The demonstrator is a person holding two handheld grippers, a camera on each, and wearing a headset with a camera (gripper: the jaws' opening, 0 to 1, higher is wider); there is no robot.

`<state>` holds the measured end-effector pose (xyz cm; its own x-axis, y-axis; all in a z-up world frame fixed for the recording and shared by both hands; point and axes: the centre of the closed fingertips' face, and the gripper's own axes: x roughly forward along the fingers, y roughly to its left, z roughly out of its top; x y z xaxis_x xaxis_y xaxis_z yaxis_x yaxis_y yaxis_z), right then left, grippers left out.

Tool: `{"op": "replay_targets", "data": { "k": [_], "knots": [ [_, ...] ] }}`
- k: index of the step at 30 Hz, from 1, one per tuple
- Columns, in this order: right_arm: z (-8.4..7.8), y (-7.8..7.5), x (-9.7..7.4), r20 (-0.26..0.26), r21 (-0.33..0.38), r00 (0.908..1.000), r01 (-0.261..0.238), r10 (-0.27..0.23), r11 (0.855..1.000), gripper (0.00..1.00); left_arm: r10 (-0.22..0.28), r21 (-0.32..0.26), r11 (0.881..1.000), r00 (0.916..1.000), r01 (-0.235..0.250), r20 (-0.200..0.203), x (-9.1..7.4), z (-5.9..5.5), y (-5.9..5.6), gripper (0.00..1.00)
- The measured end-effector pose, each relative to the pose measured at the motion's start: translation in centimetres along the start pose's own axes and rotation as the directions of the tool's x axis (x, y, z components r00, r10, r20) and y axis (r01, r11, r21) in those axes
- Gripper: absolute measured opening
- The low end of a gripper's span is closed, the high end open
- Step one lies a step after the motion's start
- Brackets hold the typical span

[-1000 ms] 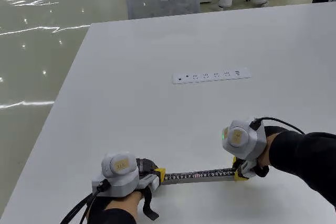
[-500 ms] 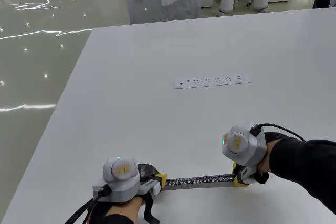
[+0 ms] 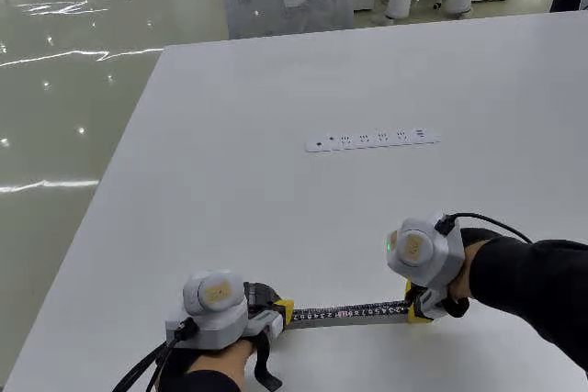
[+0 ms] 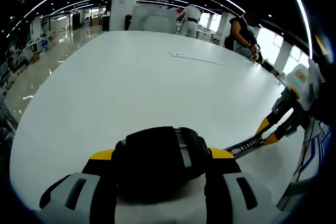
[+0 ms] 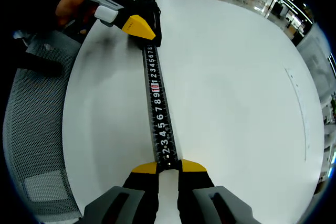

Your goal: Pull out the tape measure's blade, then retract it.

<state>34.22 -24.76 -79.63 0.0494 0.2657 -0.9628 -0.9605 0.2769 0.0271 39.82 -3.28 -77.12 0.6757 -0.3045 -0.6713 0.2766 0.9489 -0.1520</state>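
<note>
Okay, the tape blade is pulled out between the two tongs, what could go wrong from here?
One: the right tongs pinch only the very end of the blade, so it might slip free and whip back toward the case. Two: the left tongs grip the rounded case, which could twist in that grip as the blade retracts.

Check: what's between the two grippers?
The blade, pulled out, spans from the case in the left gripper to the right gripper pinching its tip; clearest in the right gripper view.

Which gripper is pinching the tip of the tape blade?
The right gripper, fingers shut on the tip of the blade; the left gripper clamps the black case.
</note>
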Motion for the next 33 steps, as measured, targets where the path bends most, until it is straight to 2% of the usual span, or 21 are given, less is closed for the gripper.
{"op": "replay_targets", "data": {
  "k": [8,29,33],
  "knots": [
    [0.2,0.1,0.1,0.007,-0.027,1.0000,-0.004,0.004,1.000,0.08,0.001,0.002,1.000,1.0000,-0.001,0.005,0.0,0.0,0.0,0.63],
    [0.9,0.2,0.3,0.006,-0.017,1.0000,-0.001,0.002,1.000,0.08,-0.002,0.002,1.000,1.0000,0.002,0.002,0.0,0.0,0.0,0.63],
    [1.1,0.2,0.3,0.006,-0.028,1.0000,-0.003,0.003,1.000,0.08,-0.006,-0.002,1.000,0.9999,0.006,-0.011,0.0,0.0,0.0,0.63]
  ]
}}
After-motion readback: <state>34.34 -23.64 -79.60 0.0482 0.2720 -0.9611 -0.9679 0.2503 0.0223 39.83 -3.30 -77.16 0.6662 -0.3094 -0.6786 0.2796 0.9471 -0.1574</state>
